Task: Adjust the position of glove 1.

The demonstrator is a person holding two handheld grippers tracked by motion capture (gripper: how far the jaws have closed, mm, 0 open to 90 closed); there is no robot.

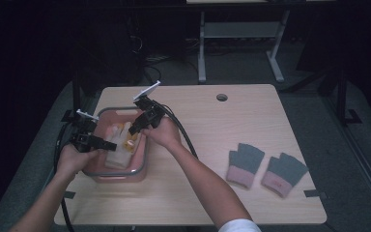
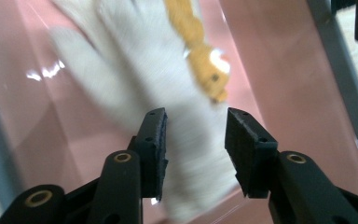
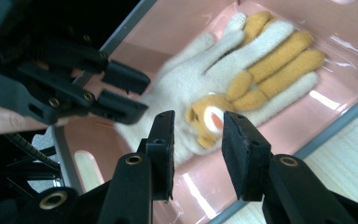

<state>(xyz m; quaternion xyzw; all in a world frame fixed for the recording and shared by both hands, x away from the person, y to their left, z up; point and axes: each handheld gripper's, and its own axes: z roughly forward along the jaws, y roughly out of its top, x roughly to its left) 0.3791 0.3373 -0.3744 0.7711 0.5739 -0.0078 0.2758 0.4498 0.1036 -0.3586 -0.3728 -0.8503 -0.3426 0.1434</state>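
The counter (image 1: 193, 193) gives me open wood around the pink tray (image 1: 142, 166) near its left edge. Inside the tray's grey rim lies the white-and-orange glove (image 3: 200, 88). My left claw (image 1: 107, 144) and right claw (image 1: 134, 128) hover over it, jaws narrowly parted, gripping nothing.

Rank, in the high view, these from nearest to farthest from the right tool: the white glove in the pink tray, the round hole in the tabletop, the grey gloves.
1. White glove: in the pink tray, just below the right tool.
2. Round hole: at the table's far edge, off to the right.
3. Grey gloves: on the right side of the table, near its front edge.
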